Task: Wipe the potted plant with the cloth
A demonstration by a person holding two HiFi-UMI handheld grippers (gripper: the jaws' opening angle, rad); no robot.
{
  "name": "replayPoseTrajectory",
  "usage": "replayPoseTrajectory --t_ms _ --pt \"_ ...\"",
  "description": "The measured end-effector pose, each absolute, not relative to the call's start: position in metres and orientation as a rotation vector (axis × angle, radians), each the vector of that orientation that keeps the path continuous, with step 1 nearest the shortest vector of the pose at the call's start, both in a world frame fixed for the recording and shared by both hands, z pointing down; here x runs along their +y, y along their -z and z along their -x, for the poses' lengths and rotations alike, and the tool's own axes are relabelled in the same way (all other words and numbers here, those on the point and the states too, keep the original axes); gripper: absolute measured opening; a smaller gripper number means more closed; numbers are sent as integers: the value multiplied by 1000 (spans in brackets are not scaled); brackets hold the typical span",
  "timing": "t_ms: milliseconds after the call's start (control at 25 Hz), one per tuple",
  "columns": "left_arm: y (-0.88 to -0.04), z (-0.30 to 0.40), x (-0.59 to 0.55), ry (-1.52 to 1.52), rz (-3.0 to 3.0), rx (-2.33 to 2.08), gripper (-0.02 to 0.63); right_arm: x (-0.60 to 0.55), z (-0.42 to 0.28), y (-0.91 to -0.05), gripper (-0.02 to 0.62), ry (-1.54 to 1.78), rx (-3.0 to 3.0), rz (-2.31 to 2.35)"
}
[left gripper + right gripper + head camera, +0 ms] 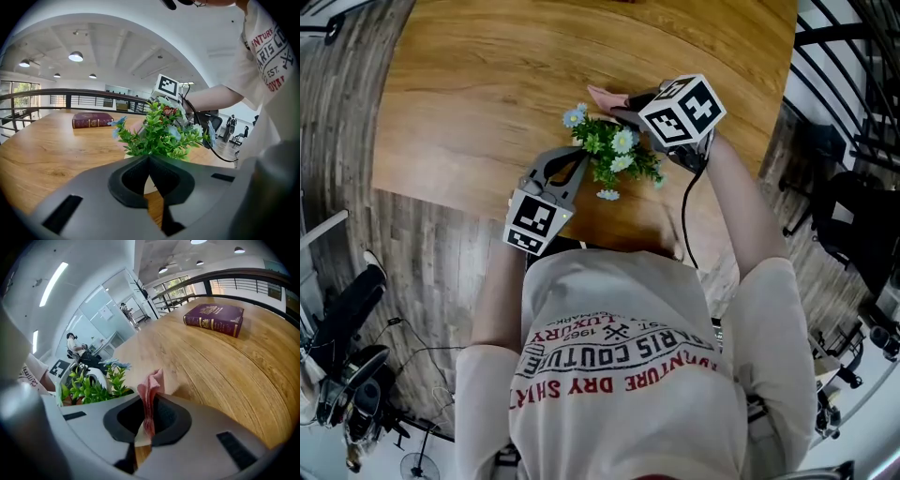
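A small potted plant (614,155) with green leaves and pale blue and white flowers stands near the front edge of the wooden table (487,84). My left gripper (578,155) is shut, its tips right against the plant's left side. In the left gripper view the jaws (150,161) meet with nothing seen between them, and the plant (161,133) rises just behind. My right gripper (623,105) is just beyond the plant, shut on a pink cloth (605,97). The cloth (151,394) sticks up from the closed jaws, with the plant (93,385) to their left.
A dark red book (214,318) lies further out on the table; it also shows in the left gripper view (92,120). A black railing (70,96) runs past the table's far edge. Chairs and stands are on the floor at the sides (347,347).
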State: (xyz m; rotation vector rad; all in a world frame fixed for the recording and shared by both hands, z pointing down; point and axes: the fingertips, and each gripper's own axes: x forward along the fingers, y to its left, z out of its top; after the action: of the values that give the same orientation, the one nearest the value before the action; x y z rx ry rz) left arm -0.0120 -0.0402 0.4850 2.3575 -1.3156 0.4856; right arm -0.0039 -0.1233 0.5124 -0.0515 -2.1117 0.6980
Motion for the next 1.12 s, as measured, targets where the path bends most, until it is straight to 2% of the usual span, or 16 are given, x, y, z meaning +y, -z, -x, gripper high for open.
replayPoseTrajectory --t_ms 640,1120 --pt "-487 13 -39 -476 -2381 -1274 15 -118 40 -499 37 -635 -2056 108" --pt "-435 54 -36 -434 -2463 -1454 15 -150 29 -394 37 -387 -2401 -436"
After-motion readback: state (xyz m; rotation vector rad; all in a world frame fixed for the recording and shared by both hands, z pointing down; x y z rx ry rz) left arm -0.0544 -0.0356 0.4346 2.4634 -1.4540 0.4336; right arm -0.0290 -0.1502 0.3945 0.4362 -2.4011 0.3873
